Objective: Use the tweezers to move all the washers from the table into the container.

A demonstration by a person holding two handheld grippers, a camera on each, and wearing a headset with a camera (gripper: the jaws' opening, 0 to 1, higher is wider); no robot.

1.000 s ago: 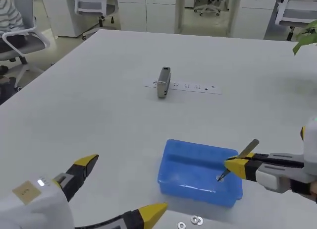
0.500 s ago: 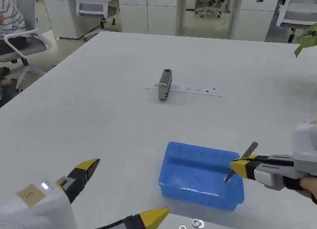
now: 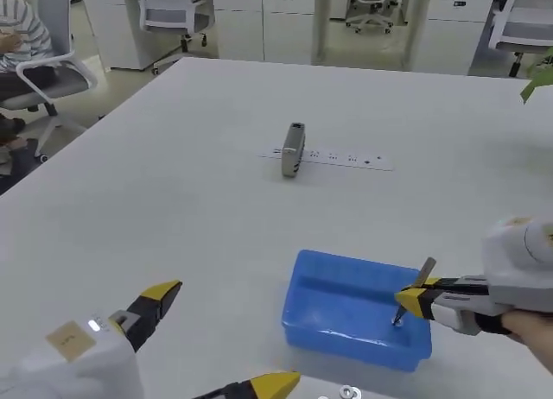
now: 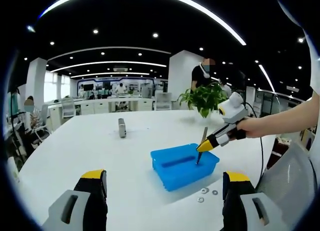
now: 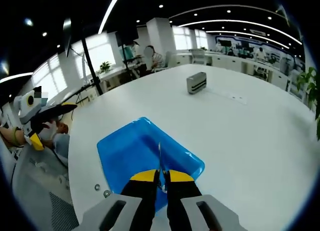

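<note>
Washers (image 3: 347, 390) are lying on the bench (image 3: 216, 218), just near the blue container (image 3: 346, 280). Right tongs (image 3: 408, 297) are squeezing the tweezers (image 3: 424, 270), whose tips are pointing into the container. Left tongs (image 3: 225, 336) are gaping wide open.

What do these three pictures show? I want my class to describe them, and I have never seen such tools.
No robot here: a person holds a two-jaw gripper in each hand. The head view comes from a camera on the person's headset, looking down at the table. Each round picture comes from a camera riding on one gripper. The left gripper is open and holds nothing. The right gripper is shut on tweezers, whose tip points down into the blue container. Whether the tip carries a washer is too small to tell. A few washers lie on the table beside the container, on the person's side. Farther off stands a grey block.
</note>
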